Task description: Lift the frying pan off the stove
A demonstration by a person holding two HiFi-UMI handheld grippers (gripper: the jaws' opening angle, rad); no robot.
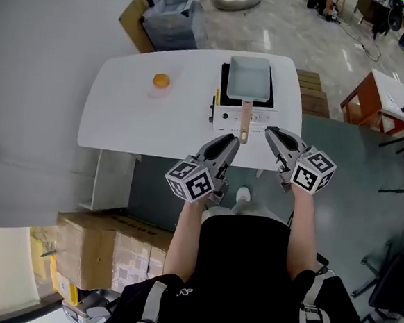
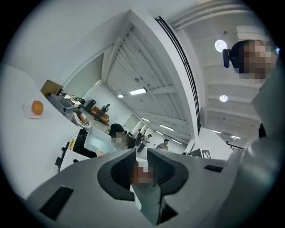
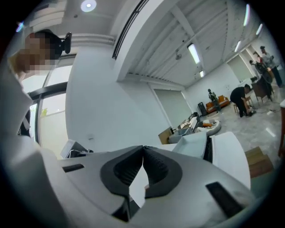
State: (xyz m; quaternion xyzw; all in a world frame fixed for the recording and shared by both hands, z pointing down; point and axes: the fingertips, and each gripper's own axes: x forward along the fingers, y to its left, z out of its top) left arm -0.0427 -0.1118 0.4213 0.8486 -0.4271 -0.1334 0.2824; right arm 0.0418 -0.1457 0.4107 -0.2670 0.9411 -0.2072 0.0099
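Hovering just on the person's side of the white portable stove (image 1: 228, 115) with its black top, both grippers are held out in front of the body on bare forearms, above the near edge of the white round-cornered table (image 1: 122, 116).

The left gripper (image 1: 233, 140) angles up and inward, its tips just left of the stove's front edge. In its own view the left gripper (image 2: 141, 151) has its jaws a narrow way apart, with nothing gripped between the pads.

The right gripper (image 1: 268, 131) mirrors it from just right of the stove's front, slanting inward. In its own view the right gripper (image 3: 143, 147) has its jaw tips pressed together on nothing.

The rectangular grey frying pan (image 1: 249, 77) sits on the stove's black top, and its light wooden handle (image 1: 245, 120) runs back over the stove's control panel toward the person, ending between the two sets of jaw tips, touched by neither.

Well left of the stove on the table lies a small orange round thing (image 1: 161, 81), probably a fruit on a saucer.
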